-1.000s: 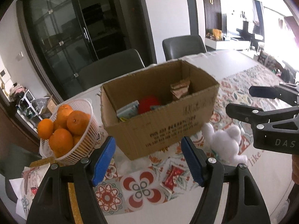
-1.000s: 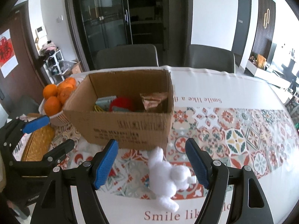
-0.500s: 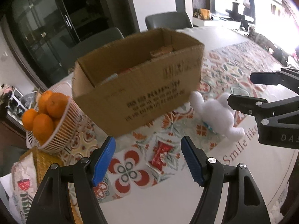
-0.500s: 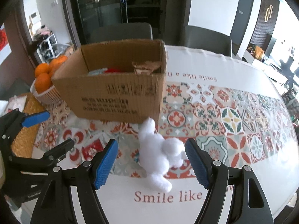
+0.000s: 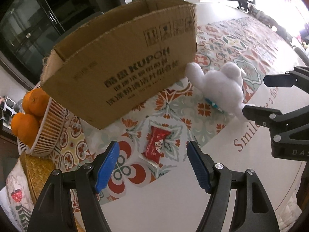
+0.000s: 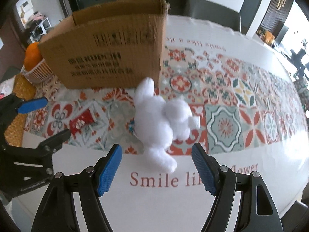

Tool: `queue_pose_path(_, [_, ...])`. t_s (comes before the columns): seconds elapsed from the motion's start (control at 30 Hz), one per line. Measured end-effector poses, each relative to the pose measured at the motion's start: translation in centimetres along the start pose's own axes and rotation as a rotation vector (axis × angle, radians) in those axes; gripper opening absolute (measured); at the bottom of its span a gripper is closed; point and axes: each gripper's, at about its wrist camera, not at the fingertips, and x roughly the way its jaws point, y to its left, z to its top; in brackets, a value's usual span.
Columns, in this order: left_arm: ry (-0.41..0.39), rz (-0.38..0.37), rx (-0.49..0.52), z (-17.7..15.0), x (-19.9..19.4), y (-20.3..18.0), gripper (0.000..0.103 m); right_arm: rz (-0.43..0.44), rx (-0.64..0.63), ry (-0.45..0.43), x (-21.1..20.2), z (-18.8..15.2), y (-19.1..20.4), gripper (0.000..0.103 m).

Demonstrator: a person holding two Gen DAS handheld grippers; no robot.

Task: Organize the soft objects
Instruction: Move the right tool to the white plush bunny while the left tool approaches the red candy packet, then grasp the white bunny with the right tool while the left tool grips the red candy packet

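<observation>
A white plush rabbit (image 6: 160,121) lies on the patterned tablecloth just in front of the cardboard box (image 6: 110,56). My right gripper (image 6: 156,166) hangs above its near end, open, nothing between the blue pads. A red snack packet (image 5: 155,147) lies flat on the cloth, in front of the box (image 5: 123,65). My left gripper (image 5: 152,164) hovers over the packet, open and empty. The rabbit (image 5: 220,87) and the right gripper (image 5: 260,98) show at the right of the left wrist view; the packet (image 6: 82,120) and left gripper (image 6: 50,116) show at the left of the right wrist view.
A white basket of oranges (image 5: 38,127) stands left of the box, on a woven mat (image 5: 36,172). The table's near edge (image 6: 280,203) curves away at the lower right. Grey chairs (image 6: 214,13) stand behind the table. From here the box's inside is hidden.
Both grippers have come down toward the table and tipped further downward; the box, rabbit and packet loom larger and the box's contents have dropped out of sight. Jaw openings unchanged.
</observation>
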Motion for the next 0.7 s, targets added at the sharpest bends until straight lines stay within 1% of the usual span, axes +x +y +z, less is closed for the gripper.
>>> queue_pose_path(0.17, [0.038,-0.011,0.004,-0.2,1.4,-0.1,0.072,0.008,0.007,0.055,1.7,-0.5,0.0,0.075])
queue_pose_path(0.43, [0.104,-0.056,-0.02,-0.7,4.3,0.6,0.072,-0.015,-0.017,0.114,4.1,-0.3,0.9,0.075])
queue_pose_path(0.53, [0.115,-0.062,-0.025,-0.7,5.3,1.1,0.072,-0.022,-0.027,0.131,4.7,-0.1,1.4,0.074])
queue_pose_path(0.67, [0.118,-0.077,-0.04,-0.6,6.2,1.7,0.072,-0.024,-0.02,0.136,5.1,0.0,1.6,0.069])
queue_pose_path(0.7, [0.116,-0.081,-0.042,-0.6,6.4,1.8,0.072,-0.023,-0.018,0.139,5.3,0.1,1.6,0.065])
